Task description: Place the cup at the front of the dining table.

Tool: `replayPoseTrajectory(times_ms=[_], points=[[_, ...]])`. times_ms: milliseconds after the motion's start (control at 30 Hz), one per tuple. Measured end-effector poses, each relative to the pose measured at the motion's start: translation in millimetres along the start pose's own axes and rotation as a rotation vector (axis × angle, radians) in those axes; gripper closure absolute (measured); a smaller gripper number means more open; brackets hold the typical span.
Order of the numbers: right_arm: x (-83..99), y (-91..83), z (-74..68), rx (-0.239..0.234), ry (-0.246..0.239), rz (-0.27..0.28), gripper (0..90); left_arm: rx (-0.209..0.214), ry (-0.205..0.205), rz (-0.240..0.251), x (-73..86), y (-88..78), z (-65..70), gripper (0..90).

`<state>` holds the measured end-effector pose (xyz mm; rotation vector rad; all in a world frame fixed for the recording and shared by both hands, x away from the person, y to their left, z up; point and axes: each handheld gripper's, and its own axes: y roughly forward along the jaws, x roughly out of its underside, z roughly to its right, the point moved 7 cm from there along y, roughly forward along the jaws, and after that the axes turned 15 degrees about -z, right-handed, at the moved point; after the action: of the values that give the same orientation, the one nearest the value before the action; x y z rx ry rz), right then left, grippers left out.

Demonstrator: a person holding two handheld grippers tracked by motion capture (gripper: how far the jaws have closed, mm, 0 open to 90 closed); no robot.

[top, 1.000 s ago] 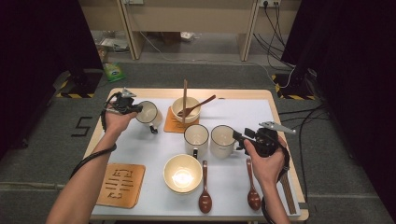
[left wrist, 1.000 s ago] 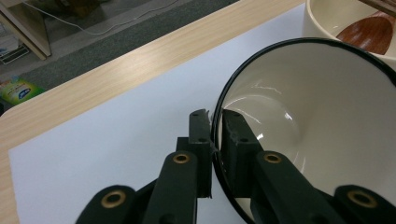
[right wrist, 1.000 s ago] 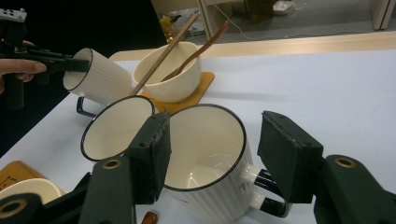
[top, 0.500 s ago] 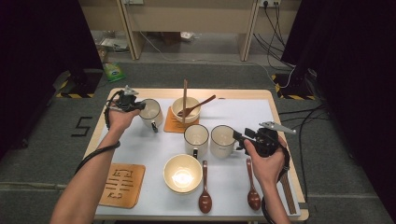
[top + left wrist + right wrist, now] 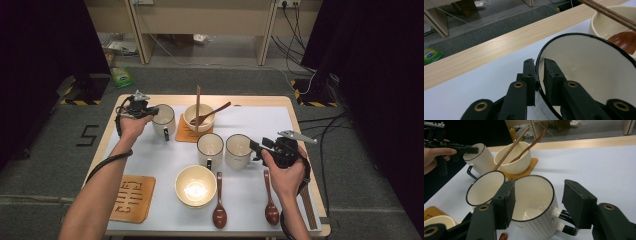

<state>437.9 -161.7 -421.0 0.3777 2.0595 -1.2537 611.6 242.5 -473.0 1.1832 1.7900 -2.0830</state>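
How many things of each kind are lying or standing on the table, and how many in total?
Mugs: 3
Bowls: 2
Wooden spoons: 3
Chopsticks: 2
Wooden coasters: 2
Total: 12

In the high view the table (image 5: 150,150) fills the middle of the frame; at its upper left stands a mug (image 5: 164,120), and just right of it a bowl (image 5: 199,117) sits on a coaster (image 5: 184,134) with a spoon (image 5: 216,111) and a stick (image 5: 198,102) in it. Below the bowl, in the centre, two mugs stand side by side, the left mug (image 5: 210,149) and the right mug (image 5: 238,151), touching or nearly so. At the lower centre is a second bowl (image 5: 195,185), with one spoon (image 5: 219,202) just right of it, another spoon (image 5: 270,200) farther right, and a mat (image 5: 133,198) at the lower left.
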Motion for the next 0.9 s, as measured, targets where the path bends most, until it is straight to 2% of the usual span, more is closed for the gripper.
replayPoseTrajectory(times_ms=[167,300,467,667,767,833,900], points=[[-0.2,-0.3,0.0,-0.001,-0.001,0.001,43.4,0.01,-0.034,0.006,-1.0,3.3,-2.6,79.1],[-0.1,-0.9,0.3,-0.001,0.004,0.0,43.3,0.01,-0.046,0.001,-0.2,5.1,-4.4,77.1],[0.1,-1.0,0.5,0.001,0.004,0.0,43.3,0.02,-0.079,-0.001,1.6,7.6,-6.3,72.6],[0.5,-1.2,0.6,0.001,0.004,-0.001,43.3,0.038,-0.096,0.013,1.2,7.4,-6.0,67.9],[0.6,-1.4,0.3,0.001,0.004,-0.001,43.2,0.037,-0.12,0.021,-0.7,4.8,-7.2,59.9],[0.4,-1.9,0.1,0.002,0.004,0.001,43.2,0.021,-0.118,0.028,-1.6,2.1,-7.9,53.8],[0.4,-2.1,0.3,0.003,0.003,0.001,43.3,0.015,-0.136,0.037,-1.9,-0.5,-8.1,46.8]])
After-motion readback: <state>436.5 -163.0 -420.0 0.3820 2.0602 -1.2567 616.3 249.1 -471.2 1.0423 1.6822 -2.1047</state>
